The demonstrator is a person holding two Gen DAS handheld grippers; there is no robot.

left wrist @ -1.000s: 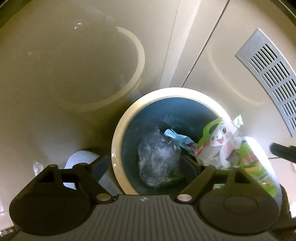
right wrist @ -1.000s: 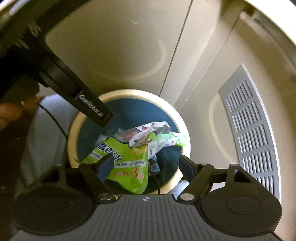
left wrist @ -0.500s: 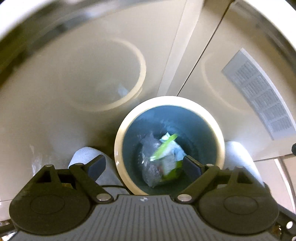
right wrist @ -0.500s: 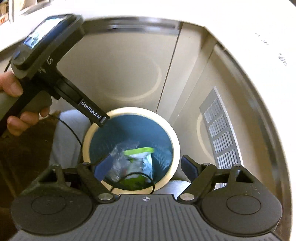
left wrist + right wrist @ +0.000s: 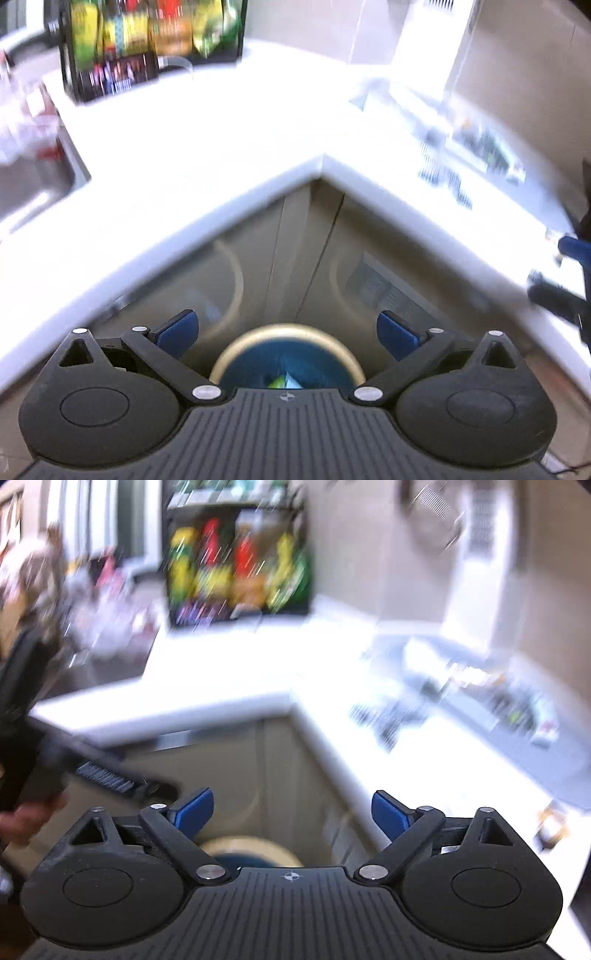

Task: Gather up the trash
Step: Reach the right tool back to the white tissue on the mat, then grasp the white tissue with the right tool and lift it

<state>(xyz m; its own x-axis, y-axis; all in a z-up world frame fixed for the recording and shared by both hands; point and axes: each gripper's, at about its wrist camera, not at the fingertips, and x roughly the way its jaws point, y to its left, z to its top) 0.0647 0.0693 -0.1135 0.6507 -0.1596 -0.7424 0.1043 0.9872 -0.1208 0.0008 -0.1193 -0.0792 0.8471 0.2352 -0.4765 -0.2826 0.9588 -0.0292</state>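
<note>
The round bin point(image 5: 288, 334) with a cream rim and blue inside stands on the floor in the counter's inner corner. A green and white wrapper point(image 5: 282, 382) lies inside it. My left gripper point(image 5: 286, 328) is open and empty, well above the bin. My right gripper point(image 5: 291, 810) is open and empty too, with the bin's rim point(image 5: 255, 843) low between its fingers. Both views are blurred by motion.
A white L-shaped counter point(image 5: 229, 147) wraps around the bin. A black rack of colourful snack packs point(image 5: 147, 44) stands at its back. A sink point(image 5: 33, 184) is at left. Blurred items point(image 5: 480, 147) lie on the right side. The other gripper's handle point(image 5: 40, 738) is at left.
Both grippers have risen from just above the bin to counter height. The green wrapper that the right gripper held now lies in the bin.
</note>
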